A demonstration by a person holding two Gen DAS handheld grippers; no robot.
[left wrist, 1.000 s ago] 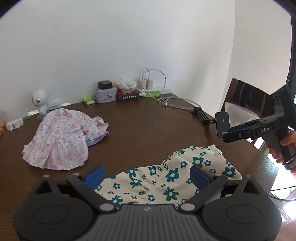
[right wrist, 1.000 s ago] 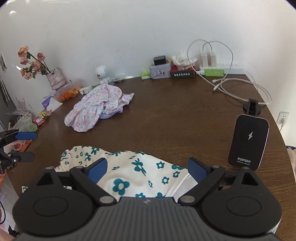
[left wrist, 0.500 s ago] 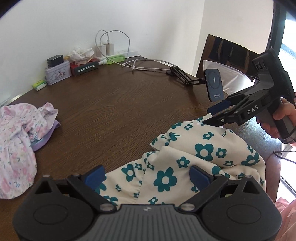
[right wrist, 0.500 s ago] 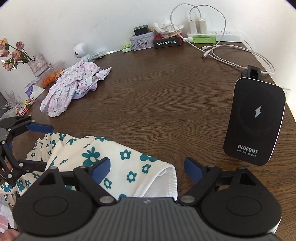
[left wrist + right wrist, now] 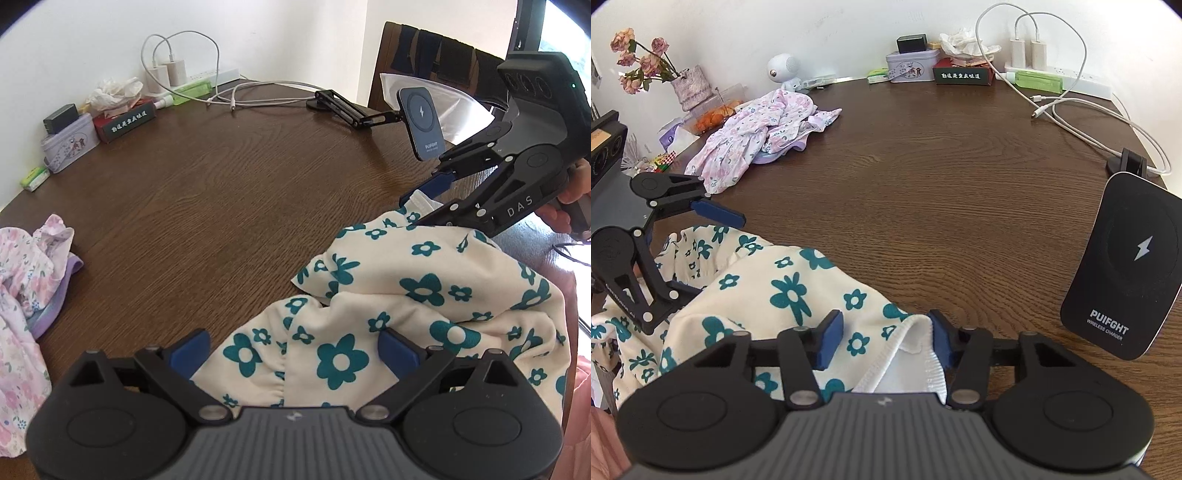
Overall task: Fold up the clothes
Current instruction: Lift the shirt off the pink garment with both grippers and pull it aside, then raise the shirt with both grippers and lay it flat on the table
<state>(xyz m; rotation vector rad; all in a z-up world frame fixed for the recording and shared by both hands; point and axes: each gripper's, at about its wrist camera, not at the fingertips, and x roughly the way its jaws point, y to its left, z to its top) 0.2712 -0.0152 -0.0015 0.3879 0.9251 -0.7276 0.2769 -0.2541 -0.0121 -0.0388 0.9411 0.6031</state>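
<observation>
A cream garment with teal flowers (image 5: 424, 288) lies bunched at the near edge of the brown table (image 5: 229, 192). My left gripper (image 5: 295, 349) is open, and the cloth lies between its blue pads. In the right wrist view it (image 5: 701, 251) reaches in from the left, spread wide over the garment's (image 5: 783, 288) far end. My right gripper (image 5: 884, 341) is half closed around the white-edged hem, with the cloth loose between the pads. The left wrist view shows this gripper (image 5: 417, 208) straddling that hem, with a hand on its handle.
A pink floral garment (image 5: 757, 136) is heaped at the table's left. A black wireless charger (image 5: 1126, 273) stands on an arm at the right, beside white cables (image 5: 1071, 122). Tins, boxes and a power strip line the wall. A vase of flowers (image 5: 687, 85) stands far left.
Both grippers have come lower and closer to the teal-flowered garment. The right gripper's fingers have narrowed from wide open to about half around the hem. The left gripper stays wide open.
</observation>
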